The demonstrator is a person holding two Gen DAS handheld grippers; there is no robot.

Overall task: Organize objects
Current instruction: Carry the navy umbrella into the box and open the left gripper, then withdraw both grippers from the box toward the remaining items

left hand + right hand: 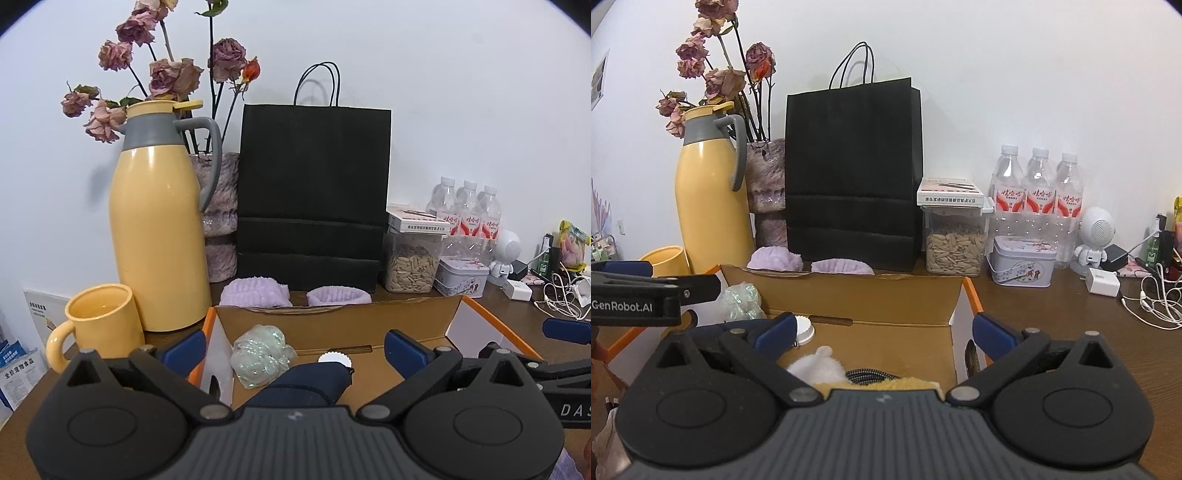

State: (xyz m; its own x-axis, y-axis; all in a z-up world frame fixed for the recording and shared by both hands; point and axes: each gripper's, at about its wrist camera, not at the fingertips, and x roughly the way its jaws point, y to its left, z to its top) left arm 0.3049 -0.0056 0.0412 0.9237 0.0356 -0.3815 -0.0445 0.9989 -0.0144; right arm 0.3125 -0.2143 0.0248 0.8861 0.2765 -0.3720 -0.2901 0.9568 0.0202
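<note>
Both tongs wide open, nothing between the pads: left tongs [293, 349] and right tongs [884, 332] poised side by side over the open cardboard box [332, 325] at the near edge of the counter [1071, 332].

Already in the box: iridescent wrapped bundle [260, 354], dark navy item [314, 380] with a white ribbed cap [334, 359] just beyond it, white fluffy piece [820, 365], black-and-white braided cord [868, 374], yellowish plush item [886, 384] partly hidden by the tongs' body.

Still outside: two lilac fuzzy bands [255, 291] lying on the counter between the box's far wall and the black paper bag [314, 184].

Judged partway done, perhaps past half. Unclear whether the yellow mug [99, 321] or yellow flask [159, 221] belong to the sort.
</note>
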